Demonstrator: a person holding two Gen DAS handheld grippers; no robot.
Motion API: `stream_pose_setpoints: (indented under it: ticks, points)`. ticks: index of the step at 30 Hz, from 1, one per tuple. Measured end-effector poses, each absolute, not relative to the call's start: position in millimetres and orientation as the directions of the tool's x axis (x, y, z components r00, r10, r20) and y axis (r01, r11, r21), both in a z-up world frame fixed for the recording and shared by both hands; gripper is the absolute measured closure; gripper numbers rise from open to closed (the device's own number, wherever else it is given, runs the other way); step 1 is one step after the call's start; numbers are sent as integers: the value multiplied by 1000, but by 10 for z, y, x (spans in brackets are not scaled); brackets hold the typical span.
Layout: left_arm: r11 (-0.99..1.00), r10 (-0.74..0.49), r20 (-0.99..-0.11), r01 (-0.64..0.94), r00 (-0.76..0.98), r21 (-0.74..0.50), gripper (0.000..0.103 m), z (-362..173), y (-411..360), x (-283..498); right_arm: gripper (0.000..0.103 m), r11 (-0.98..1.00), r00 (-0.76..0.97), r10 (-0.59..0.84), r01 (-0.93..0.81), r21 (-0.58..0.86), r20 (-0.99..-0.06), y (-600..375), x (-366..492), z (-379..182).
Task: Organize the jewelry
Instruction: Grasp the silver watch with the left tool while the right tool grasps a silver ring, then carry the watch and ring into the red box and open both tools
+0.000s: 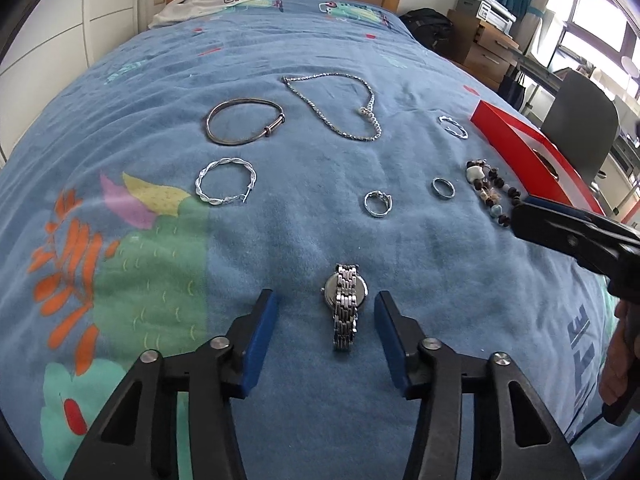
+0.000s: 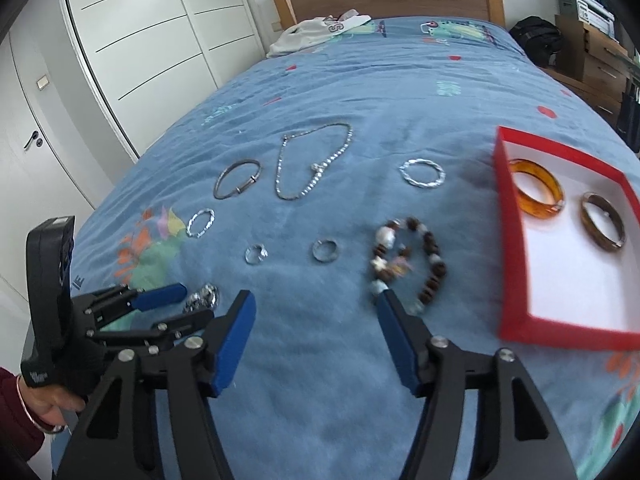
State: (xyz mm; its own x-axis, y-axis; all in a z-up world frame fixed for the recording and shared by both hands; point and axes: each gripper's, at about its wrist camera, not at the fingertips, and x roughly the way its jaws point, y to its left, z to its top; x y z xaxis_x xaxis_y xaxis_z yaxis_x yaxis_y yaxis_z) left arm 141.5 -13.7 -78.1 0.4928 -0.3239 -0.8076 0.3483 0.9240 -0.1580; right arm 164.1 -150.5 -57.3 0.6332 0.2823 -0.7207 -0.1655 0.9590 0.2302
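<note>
A silver watch (image 1: 346, 308) lies on the blue bedspread between the fingers of my left gripper (image 1: 326, 298). The jaws stand open and the pads are clear of it on both sides. My right gripper (image 2: 315, 298) is open with bare blanket between its fingers. Its right fingertip sits at the near edge of a beaded bracelet (image 2: 404, 260). A red box (image 2: 512, 240) to the right holds an amber bangle (image 2: 538, 190) and a brown bangle (image 2: 602, 222). In the right wrist view the left gripper (image 2: 180, 306) straddles the watch (image 2: 202, 298).
Further back lie a chain necklace (image 1: 336, 108), a plain bangle (image 1: 244, 122), a twisted bracelet (image 1: 226, 186), two rings (image 1: 378, 203) (image 1: 443, 188) and a small twisted hoop (image 1: 453, 127). White clothing (image 2: 316, 34) lies by the headboard. A hand (image 2: 52, 400) holds the left gripper.
</note>
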Motion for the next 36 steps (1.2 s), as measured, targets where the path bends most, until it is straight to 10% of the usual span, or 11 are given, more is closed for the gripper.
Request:
stream_pose_setpoints:
  ticks: [6,18,36]
  points:
    - [915,-341,-804,369,488,-164,79,-801,-125,1428,53,959,623,284,-173,226,-729,-1406,1900,-681]
    - [914,-368,-791,345,488,-212,80,-757,12,1400,83,974,591,224,-148,169,-775,-1366,2219,-908]
    - [903,-390,-761,377,519,-206,85,-315,-218,1296,84,969,674,245,-148,198,-697,-1669,1772,-332]
